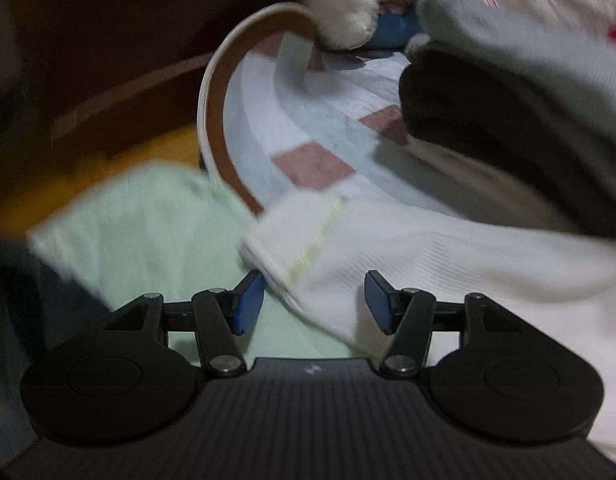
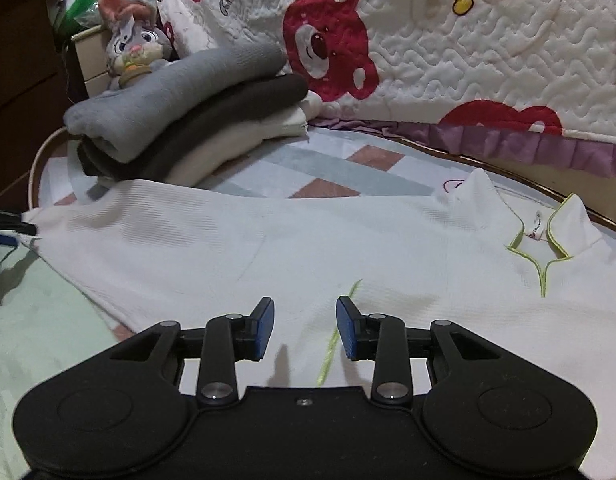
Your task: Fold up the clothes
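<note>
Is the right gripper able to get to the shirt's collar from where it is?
Probably yes. The right gripper is open above the white shirt, and only flat cloth lies between it and the collar.

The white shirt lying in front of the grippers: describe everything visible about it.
The white shirt is ribbed knit with lime-green piping on its collar and notched neckline. It lies spread fairly flat, collar to the right, over a patchwork cover and a pale green cloth. Its hem corner is slightly lifted. Neither gripper holds it.
</note>
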